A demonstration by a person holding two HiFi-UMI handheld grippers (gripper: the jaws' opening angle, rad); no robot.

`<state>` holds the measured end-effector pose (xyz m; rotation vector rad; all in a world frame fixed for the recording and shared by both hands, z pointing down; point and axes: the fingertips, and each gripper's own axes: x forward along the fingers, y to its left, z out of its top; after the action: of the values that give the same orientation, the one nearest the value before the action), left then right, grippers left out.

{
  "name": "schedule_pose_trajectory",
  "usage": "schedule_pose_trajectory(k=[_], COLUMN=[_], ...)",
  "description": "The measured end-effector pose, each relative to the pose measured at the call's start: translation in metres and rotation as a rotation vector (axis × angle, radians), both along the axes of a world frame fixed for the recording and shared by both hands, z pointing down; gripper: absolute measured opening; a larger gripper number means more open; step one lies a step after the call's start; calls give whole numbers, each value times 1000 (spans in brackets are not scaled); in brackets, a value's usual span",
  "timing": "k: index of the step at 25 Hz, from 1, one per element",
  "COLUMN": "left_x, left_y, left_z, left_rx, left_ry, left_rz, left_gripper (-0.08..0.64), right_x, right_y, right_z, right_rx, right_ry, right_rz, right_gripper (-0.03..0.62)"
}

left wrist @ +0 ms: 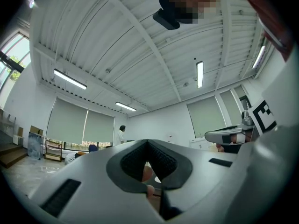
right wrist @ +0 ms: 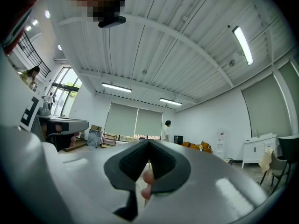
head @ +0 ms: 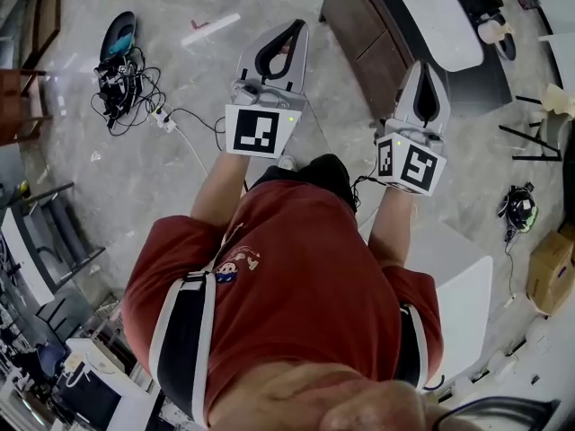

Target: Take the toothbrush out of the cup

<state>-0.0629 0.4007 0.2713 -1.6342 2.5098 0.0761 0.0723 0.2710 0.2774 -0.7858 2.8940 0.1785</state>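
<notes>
No toothbrush or cup shows in any view. In the head view I hold both grippers out in front of my chest, above the floor. My left gripper has its jaws closed together with nothing between them. My right gripper is likewise shut and empty, its tip near the corner of a dark cabinet. The left gripper view shows the left gripper aimed slightly upward at the ceiling and far wall, with the right gripper off to its right. The right gripper view shows the right gripper shut too.
The dark cabinet carries a white oval top with small items at its far end. Cables and a power strip lie on the floor at left. A white table stands at my right, with a cardboard box beyond it. A person stands far off.
</notes>
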Motion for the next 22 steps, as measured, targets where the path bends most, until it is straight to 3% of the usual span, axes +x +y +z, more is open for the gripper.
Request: schedule_pose_trajectory(k=[12,22], left_x=[-38,-32], left_y=[-122,-288], left_z=[3,-5], left_rx=[-14,-17], left_ry=[-23,-43], left_rz=[53,228], left_gripper=[3,3], right_x=[-30,-10], right_y=[-115,-252], right_z=[10,12], right_rx=[-29,-57], right_ry=[-52,-59], right_rz=[55,209], right_gripper=[9,9])
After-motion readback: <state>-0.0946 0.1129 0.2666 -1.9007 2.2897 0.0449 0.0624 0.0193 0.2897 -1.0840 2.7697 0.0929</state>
